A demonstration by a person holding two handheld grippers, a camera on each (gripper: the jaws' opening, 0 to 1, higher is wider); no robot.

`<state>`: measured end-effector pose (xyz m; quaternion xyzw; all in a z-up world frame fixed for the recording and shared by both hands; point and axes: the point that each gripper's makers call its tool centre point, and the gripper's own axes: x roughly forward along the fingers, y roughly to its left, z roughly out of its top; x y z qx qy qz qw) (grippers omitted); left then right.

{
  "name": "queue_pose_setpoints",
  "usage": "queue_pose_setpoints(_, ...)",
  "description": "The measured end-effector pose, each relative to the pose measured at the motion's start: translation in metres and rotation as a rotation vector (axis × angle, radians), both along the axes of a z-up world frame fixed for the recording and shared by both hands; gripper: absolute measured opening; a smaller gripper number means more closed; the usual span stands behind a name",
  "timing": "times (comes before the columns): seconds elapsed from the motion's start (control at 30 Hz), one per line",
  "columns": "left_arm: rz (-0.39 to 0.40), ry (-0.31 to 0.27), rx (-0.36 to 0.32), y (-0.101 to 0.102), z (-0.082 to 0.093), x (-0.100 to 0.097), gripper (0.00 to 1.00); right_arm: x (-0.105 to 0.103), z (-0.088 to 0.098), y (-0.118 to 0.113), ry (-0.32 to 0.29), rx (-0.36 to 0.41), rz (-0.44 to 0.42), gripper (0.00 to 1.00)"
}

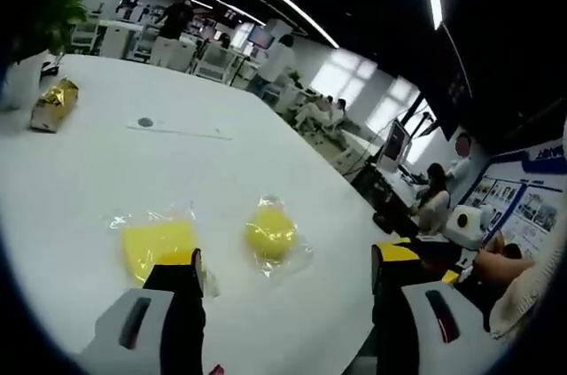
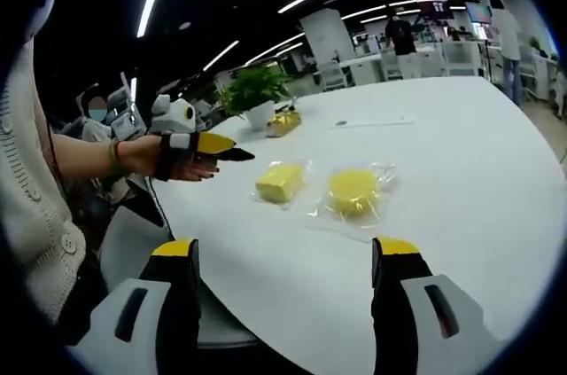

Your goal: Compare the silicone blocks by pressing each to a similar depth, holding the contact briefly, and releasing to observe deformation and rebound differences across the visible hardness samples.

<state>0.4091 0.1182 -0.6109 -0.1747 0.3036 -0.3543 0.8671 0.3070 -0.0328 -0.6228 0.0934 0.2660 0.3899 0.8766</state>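
Two yellow silicone blocks lie in clear plastic bags on the white table [image 1: 106,171]: a square block [image 1: 159,245] and a round block [image 1: 270,231]. My left gripper [image 1: 285,260] is open, and its left jaw overlaps the square block's near corner in the left gripper view. From the right gripper view, the left gripper [image 2: 232,152] hangs in a hand beyond the table's left edge, apart from the square block [image 2: 279,182]. My right gripper [image 2: 285,255] is open over the table's near edge, short of the round block [image 2: 353,191], with nothing between its jaws.
A gold-wrapped packet [image 1: 53,105] [image 2: 283,122] and a potted plant [image 2: 257,91] stand at the far end of the table [image 2: 461,162]. A thin strip [image 1: 177,129] lies mid-table. Seated people [image 1: 434,202] and desks are beyond the table's edge.
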Motion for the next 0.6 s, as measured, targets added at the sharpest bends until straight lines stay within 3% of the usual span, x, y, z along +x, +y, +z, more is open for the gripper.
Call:
queue_pose_setpoints(0.17, -0.044, 0.042, 0.019, -0.020, -0.016, 0.019, 0.78, 0.005, -0.010, -0.004, 0.032, 0.011, -0.015, 0.73)
queue_pose_setpoints(0.37, -0.042, 0.101, 0.026, -0.040, -0.036, 0.045, 0.79, 0.010, -0.013, -0.004, 0.067, 0.040, -0.020, 0.73)
queue_pose_setpoints(0.6, 0.026, 0.193, -0.041, -0.058, -0.053, 0.078, 0.78, 0.020, -0.015, -0.008, 0.081, 0.043, -0.031, 0.73)
